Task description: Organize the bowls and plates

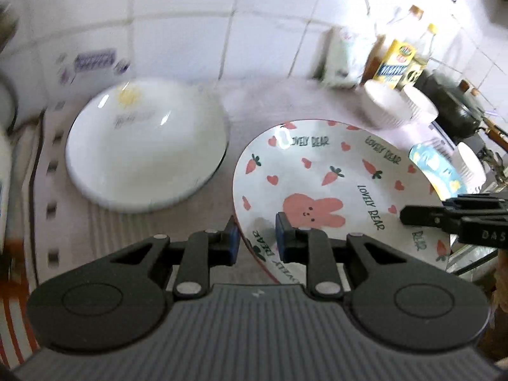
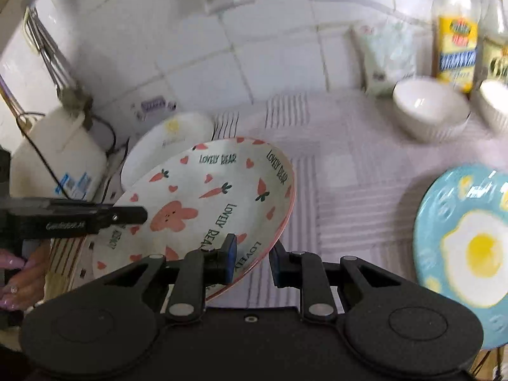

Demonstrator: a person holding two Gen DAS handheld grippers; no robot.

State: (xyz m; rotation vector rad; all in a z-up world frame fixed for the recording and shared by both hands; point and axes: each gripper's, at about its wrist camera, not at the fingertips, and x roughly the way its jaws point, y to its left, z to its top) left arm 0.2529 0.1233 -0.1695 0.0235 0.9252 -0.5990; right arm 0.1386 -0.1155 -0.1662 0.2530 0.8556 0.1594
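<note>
A plate printed with a pink bunny, carrots and "LOVELY BEAR" (image 1: 320, 177) (image 2: 203, 197) is held off the counter and tilts in the right wrist view. My left gripper (image 1: 255, 238) is shut on its near rim. On the opposite rim my right gripper (image 2: 252, 258) is shut too. Each gripper shows at the far rim in the other's view: the right gripper (image 1: 409, 216) and the left gripper (image 2: 139, 216). A white plate with a yellow sun (image 1: 146, 149) (image 2: 171, 139) lies on the mat beyond. A blue fried-egg plate (image 2: 466, 247) (image 1: 435, 165) lies to the right.
Two white ribbed bowls (image 2: 428, 104) (image 2: 495, 101) stand at the back right, before oil bottles (image 2: 454, 31) and a white bag (image 2: 387, 54). A white jug-like container (image 2: 57, 158) with a cord stands at the left. A dark pot (image 1: 457, 111) sits far right. Tiled wall behind.
</note>
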